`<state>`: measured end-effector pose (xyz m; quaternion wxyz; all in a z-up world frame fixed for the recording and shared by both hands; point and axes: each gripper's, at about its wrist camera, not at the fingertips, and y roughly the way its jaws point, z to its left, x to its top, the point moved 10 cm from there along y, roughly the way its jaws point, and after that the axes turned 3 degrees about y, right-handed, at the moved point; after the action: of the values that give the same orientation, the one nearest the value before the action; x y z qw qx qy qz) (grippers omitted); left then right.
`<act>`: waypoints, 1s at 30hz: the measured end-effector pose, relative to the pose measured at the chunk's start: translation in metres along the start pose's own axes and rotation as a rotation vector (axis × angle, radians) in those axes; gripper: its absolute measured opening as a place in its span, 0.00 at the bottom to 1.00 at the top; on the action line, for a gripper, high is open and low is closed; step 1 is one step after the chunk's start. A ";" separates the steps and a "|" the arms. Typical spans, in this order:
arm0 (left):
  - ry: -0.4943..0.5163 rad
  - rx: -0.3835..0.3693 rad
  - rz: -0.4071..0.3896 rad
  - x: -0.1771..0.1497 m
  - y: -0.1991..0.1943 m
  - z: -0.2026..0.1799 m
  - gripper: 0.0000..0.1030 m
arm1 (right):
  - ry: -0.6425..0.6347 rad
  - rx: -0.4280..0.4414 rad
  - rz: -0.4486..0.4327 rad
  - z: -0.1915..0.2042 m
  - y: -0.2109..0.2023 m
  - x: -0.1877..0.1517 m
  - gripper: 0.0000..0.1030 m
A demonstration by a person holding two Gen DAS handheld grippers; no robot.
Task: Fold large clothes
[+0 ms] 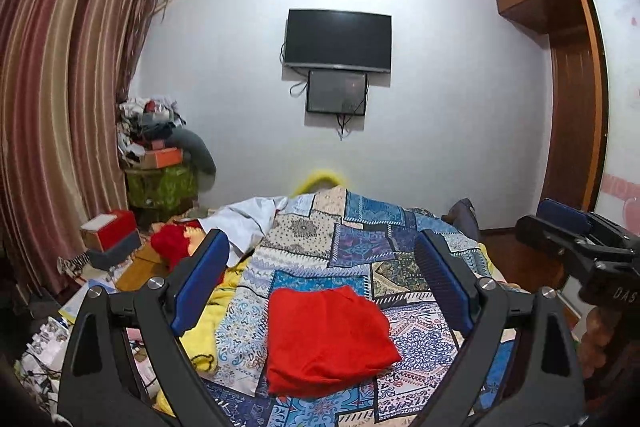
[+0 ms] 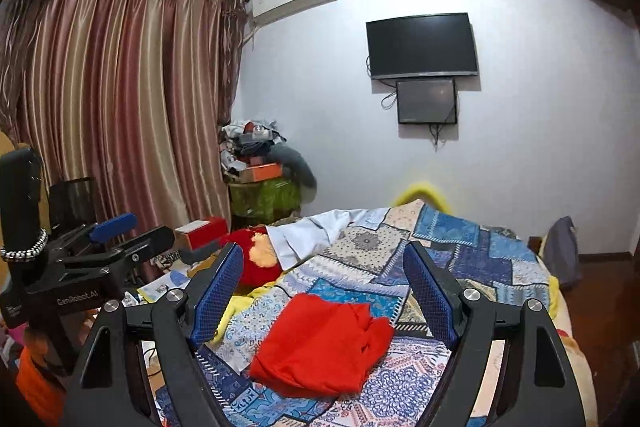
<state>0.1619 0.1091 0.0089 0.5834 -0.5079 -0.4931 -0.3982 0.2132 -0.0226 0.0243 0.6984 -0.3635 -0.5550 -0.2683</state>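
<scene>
LEFT WRIST VIEW
- Left gripper (image 1: 322, 267): jaws wide apart, nothing btwn pads; held above the bed, pointing across it toward the far wall. Judged: clear of the cloth so the fold is not disturbed.
- Red garment (image 1: 326, 341): folded into a compact rectangle, lying flat on the patchwork quilt (image 1: 360, 227), near end of the bed, seen btwn the two fingers but well below them, no contact.
- Right gripper (image 1: 560, 227): visible at right edge, side-on; jaw gap cannot be read from this angle.
- White cloth (image 1: 250, 221): spread at far left of the quilt, unfolded; prob. next item, a judgement only.
- Far wall: TV (image 1: 338, 39) w/ a smaller screen under it; not task-relevant.

RIGHT WRIST VIEW
- Right gripper (image 2: 324, 277): jaws wide apart, empty; above the bed, aimed at the far wall.
- Red garment (image 2: 324, 347): same flat bundle, near centre of the quilt (image 2: 460, 247); right edge shows layered folds, so fold looks done or nearly so.
- Left gripper (image 2: 120, 231): at left edge, side-on, beside the bed; apart, nothing held.
- White cloth (image 2: 316, 231): far left of the quilt, beside a red-and-yellow soft item (image 2: 256, 259).
- Curtain (image 2: 120, 99): left bkgd, drawn.
- Status est.: red item placed near for easy reach; both tools free for next pick.
</scene>
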 end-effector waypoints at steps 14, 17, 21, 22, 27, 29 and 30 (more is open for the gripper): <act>0.015 -0.001 0.028 -0.021 -0.007 -0.018 0.96 | 0.060 -0.085 0.052 -0.008 -0.012 -0.033 0.96; 0.021 0.004 0.031 -0.023 -0.006 -0.018 0.97 | 0.060 -0.095 0.056 -0.011 -0.012 -0.035 0.96; 0.021 -0.002 0.042 -0.026 -0.004 -0.018 0.97 | 0.060 -0.102 0.061 -0.014 -0.012 -0.038 0.96; 0.020 -0.003 0.044 -0.027 -0.003 -0.018 0.97 | 0.058 -0.106 0.061 -0.014 -0.012 -0.039 0.96; 0.005 -0.009 0.053 -0.029 -0.002 -0.015 0.97 | 0.055 -0.111 0.066 -0.016 -0.009 -0.039 0.96; 0.003 -0.009 0.053 -0.029 -0.002 -0.014 0.98 | 0.054 -0.115 0.068 -0.016 -0.008 -0.040 0.96; 0.002 -0.008 0.054 -0.029 -0.002 -0.013 0.98 | 0.055 -0.115 0.069 -0.017 -0.008 -0.041 0.96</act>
<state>0.1566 0.0945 -0.0188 0.5922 -0.5230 -0.4771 -0.3849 0.2070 -0.0418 -0.0159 0.7002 -0.4144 -0.5066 -0.2851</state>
